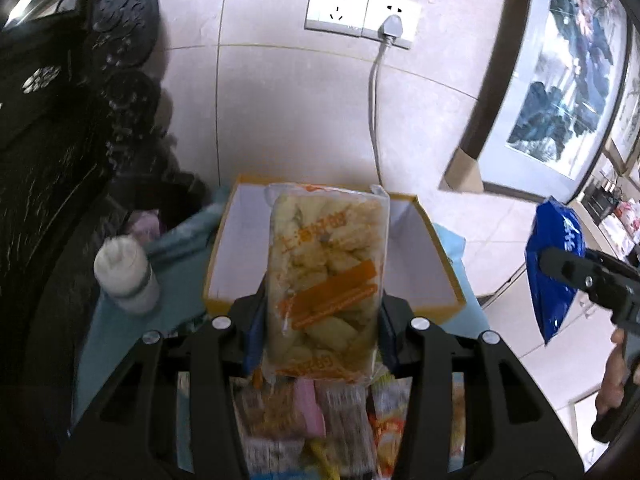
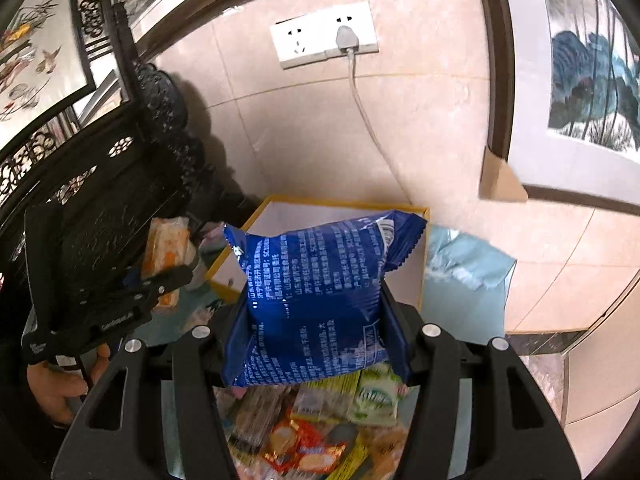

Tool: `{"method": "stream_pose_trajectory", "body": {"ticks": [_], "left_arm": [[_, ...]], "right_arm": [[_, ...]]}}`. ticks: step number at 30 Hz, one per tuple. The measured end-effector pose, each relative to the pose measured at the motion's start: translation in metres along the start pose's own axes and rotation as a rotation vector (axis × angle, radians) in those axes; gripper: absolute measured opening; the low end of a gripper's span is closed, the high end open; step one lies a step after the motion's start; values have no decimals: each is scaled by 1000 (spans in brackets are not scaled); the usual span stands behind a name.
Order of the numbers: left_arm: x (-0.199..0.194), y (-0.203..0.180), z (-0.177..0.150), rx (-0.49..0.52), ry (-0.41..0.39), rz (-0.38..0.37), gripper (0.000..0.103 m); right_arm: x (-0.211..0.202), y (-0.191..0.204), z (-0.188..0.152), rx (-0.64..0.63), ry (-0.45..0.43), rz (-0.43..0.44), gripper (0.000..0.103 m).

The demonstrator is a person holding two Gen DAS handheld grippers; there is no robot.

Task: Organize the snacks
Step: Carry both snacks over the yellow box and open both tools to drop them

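Tiled wall (image 1: pixel 280 120) behind, double socket (image 1: pixel 360 14) with one plug in. Yellow-rimmed open box (image 1: pixel 240 248) on blue-covered tabletop (image 1: pixel 116 340); landmark. White bottle (image 1: pixel 126 276) just left of box. Loose snack packets (image 2: pixel 312 432) heaped near side of box. Left hand-held gripper (image 1: pixel 320 312) clenched on clear packet of pale puffed snacks (image 1: pixel 326 264), raised before box. Right hand-held gripper (image 2: pixel 316 320) grasping blue snack bag (image 2: pixel 316 288), raised over box's near edge.
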State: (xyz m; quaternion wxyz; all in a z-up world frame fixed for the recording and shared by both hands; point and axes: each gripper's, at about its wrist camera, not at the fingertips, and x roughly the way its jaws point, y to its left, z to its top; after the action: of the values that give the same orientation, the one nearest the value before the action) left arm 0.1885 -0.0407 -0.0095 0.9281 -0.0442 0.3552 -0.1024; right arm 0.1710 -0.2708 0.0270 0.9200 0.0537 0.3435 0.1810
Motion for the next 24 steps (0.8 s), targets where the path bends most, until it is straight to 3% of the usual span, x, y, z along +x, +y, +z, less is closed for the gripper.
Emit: {"method": "stream_pose_trajectory", "body": {"ticks": [9,10,11,12,13,20,24], "left_arm": [[54,0,61,77,-3,71,46],[64,2,67,82,5,77,53],[72,4,69,79,12,78,82],[79,7,72,71,17,89,94],[87,11,73,66,14,116,98],[87,29,58,49,30,129,98],[72,43,35,-16,39,130,98]], "right_arm": [[53,-7,48,19,-15,-36,58],[65,-10,53,31,-9,-32,59],[72,-13,55,38,3,-39,60],[83,-16,58,46,20,-68,63],[87,-18,58,52,25,-80,65],[85,-27,41,66,30,-77,66],[73,-29,11,65,50,-73,66]]}}
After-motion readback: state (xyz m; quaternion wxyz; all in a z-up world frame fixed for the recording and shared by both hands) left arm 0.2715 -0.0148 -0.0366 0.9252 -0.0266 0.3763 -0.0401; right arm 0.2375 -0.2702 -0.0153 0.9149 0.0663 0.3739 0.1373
